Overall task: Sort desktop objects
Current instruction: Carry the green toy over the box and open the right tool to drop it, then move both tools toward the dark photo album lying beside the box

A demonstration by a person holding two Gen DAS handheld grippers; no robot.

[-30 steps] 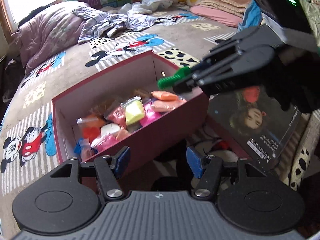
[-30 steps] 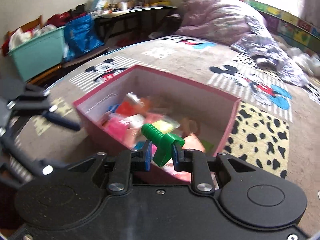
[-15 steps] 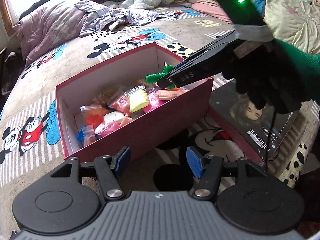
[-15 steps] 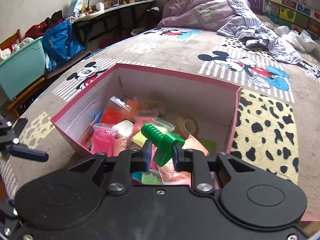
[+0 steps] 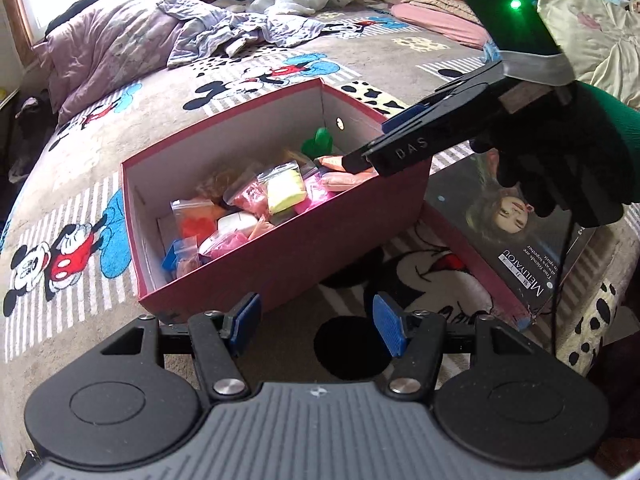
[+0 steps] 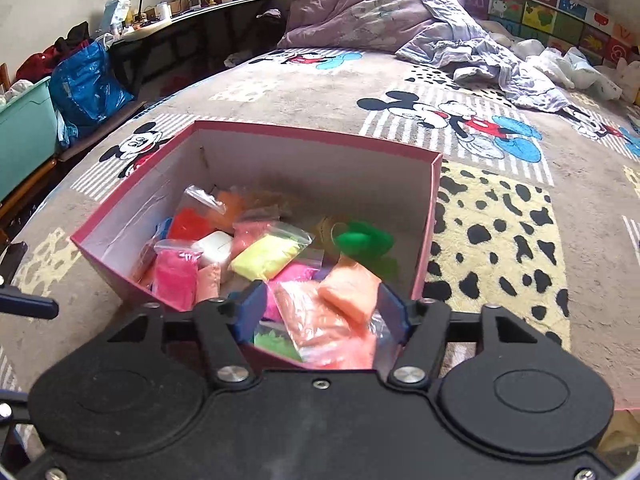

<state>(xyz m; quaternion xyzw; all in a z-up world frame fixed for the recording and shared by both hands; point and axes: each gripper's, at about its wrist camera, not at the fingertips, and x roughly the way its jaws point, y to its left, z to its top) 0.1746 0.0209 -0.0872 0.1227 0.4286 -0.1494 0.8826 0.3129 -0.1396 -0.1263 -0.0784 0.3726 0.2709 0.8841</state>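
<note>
Fingers of both the right gripper [image 6: 320,312] and left gripper [image 5: 316,330] gape empty; green toy [image 6: 362,240] blurred in box [image 6: 320,136].

matt cardboard box [image 6: 280,168], glossy clear plastic bags [image 6: 276,254] of clay, fuzzy printed blanket [image 6: 500,208], shiny lid [image 5: 516,236], ribbed matt plastic gripper [image 5: 316,324]

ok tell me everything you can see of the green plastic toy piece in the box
The green plastic toy piece is bright, glossy and blurred, so its exact shape is unclear. It sits loose near the far right corner of the red cardboard box, on the bagged clay packets, close to the white inner wall. In the left wrist view only its top shows. Neither the open right gripper nor the left gripper touches it.
</note>
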